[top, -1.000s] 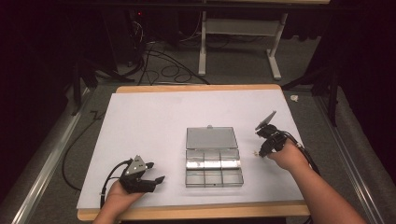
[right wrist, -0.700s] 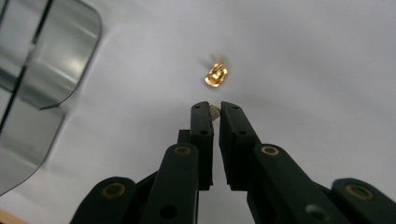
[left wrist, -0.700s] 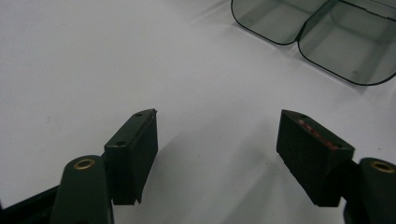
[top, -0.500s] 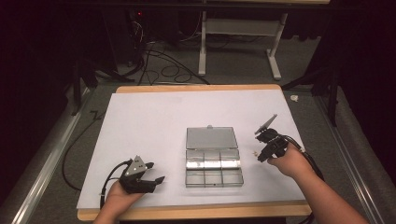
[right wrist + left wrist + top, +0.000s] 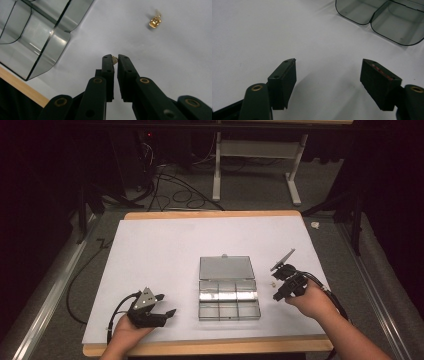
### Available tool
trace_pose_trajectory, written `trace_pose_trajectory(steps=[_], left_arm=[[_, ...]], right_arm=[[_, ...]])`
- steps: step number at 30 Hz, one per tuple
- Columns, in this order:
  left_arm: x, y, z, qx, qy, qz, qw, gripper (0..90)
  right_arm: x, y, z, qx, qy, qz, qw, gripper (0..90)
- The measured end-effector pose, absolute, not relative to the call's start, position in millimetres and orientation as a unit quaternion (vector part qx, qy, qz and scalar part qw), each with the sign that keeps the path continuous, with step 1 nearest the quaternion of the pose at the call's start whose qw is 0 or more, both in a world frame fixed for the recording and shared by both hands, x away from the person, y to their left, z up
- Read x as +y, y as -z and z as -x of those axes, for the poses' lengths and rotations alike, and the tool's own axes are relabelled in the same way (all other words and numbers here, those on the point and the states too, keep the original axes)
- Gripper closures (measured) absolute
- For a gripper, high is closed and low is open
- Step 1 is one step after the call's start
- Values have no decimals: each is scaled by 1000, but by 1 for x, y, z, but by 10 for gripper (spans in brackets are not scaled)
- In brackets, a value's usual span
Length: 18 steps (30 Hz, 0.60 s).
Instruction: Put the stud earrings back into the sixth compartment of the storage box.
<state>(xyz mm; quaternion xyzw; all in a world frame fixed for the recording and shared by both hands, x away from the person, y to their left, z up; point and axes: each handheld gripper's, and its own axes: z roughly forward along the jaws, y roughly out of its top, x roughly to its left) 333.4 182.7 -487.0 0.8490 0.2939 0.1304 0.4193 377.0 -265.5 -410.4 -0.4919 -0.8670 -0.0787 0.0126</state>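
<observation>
Pinching a small gold-coloured metal piece [image 5: 114,60] at its jaw tips, the right gripper [image 5: 281,281] hangs above the white worktop [image 5: 165,250], just right of the clear compartment box [image 5: 229,295] with its lid laid open behind. A second small gold piece [image 5: 155,22] lies on the worktop beyond the jaws, apart from them. The left gripper [image 5: 165,306] rests near the worktop's front edge, well left of the box, its jaws spread wide with nothing between them.
</observation>
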Motion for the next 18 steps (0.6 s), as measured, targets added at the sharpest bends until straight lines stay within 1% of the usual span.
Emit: trace_pose_trajectory(steps=[8, 18], left_arm=[[183, 487, -334, 294, -129, -850, 419, 297], [183, 487, -335, 294, -126, -852, 415, 297]], right_arm=[[-258, 402, -366, -876, 82, 475, 11, 850], [-247, 382, -362, -883, 86, 461, 1, 850]])
